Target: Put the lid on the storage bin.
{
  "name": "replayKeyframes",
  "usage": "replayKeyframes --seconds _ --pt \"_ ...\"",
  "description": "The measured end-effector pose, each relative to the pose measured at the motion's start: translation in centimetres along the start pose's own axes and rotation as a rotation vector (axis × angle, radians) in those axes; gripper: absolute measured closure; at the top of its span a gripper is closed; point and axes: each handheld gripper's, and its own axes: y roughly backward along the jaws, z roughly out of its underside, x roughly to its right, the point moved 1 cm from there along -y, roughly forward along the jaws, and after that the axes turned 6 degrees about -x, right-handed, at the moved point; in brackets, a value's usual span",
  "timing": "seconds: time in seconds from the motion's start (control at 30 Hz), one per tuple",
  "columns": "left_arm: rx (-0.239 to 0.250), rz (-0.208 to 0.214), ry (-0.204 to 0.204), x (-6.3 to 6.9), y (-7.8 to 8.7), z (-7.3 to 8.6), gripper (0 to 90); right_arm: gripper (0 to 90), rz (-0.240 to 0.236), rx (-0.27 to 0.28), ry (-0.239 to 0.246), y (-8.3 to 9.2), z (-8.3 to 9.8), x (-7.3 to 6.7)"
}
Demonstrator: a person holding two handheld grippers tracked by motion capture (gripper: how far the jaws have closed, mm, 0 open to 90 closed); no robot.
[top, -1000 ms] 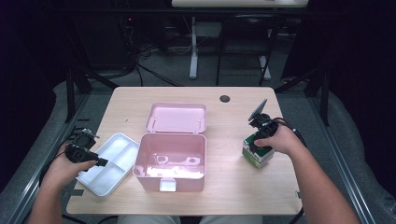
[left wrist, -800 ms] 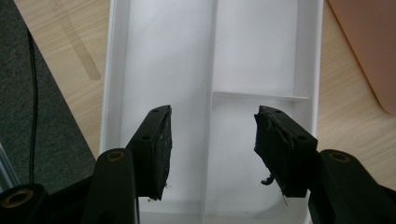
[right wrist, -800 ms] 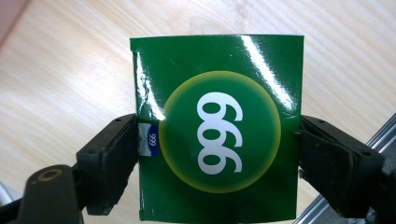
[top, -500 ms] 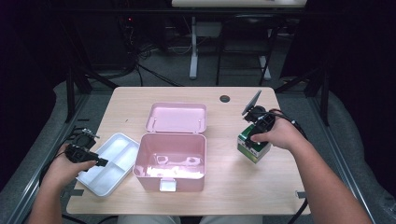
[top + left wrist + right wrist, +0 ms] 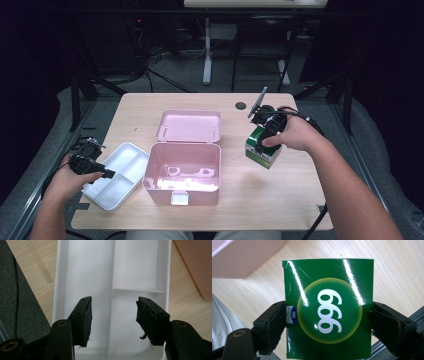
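green box (image 5: pixel 328 307) sits clamped between the jaws of the right gripper (image 5: pixel 328 322), squeezed on its two side faces so the printed front stays in sight; in the high view it is at the table's right side, right of the pink case (image 5: pixel 182 172), whose lid lies back, likely to receive it. left gripper (image 5: pixel 113 315) hovers with jaws spread and empty above the white divided tray (image 5: pixel 61 277), probably waiting to steady or lift it.
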Motion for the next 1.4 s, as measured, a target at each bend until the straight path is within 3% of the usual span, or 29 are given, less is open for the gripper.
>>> replayKeyframes --seconds 0.1,0.33,0.83,1.13,1.4 --pt "0.0 0.0 0.002 0.0 0.0 0.0 46.1 16.4 0.004 0.01 0.076 0.9 -0.5 -0.6" --pt "-0.001 0.002 -0.001 -0.1 0.1 0.0 46.1 16.6 0.015 0.022 0.199 2.7 -1.5 -2.0" --pt "0.002 0.003 -0.005 0.1 0.0 -0.1 46.1 17.2 0.04 0.035 0.325 5.7 -4.3 -5.5" --pt "0.005 0.004 -0.005 0.0 0.1 0.0 46.2 17.3 0.042 0.042 0.395 6.0 -6.1 -7.7" --pt "0.007 0.005 -0.009 0.1 0.1 -0.1 46.2 17.3 0.039 0.05 0.472 5.9 -7.7 -10.5"
